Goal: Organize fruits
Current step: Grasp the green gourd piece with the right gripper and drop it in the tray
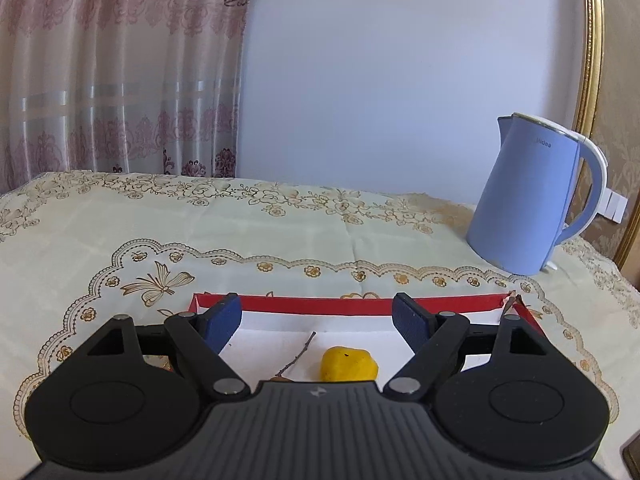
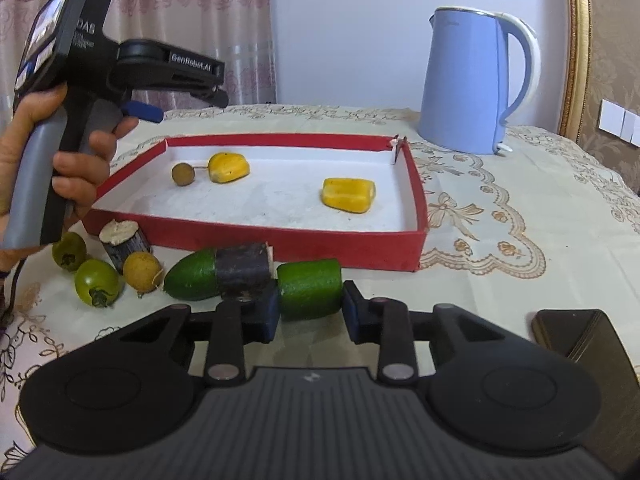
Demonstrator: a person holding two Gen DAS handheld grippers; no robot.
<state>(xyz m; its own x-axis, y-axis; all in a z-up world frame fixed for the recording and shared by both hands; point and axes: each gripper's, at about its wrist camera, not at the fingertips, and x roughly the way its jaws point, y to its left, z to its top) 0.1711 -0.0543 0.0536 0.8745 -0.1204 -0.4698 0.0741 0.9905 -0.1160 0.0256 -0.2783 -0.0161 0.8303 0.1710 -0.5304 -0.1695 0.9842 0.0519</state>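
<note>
From the left wrist, the left tool hangs spread wide and empty above the red tray, with a yellow fruit piece and a thin twig lying on the tray's white floor just below and between its fingers. From the right wrist, the right tool pinches a green fruit chunk on the bench, in front of the tray's near wall; the chunk's long axis runs across the fingers. This hand is nearer, and the tray lies straight ahead, so I'd guess a lift over that wall comes next.
</note>
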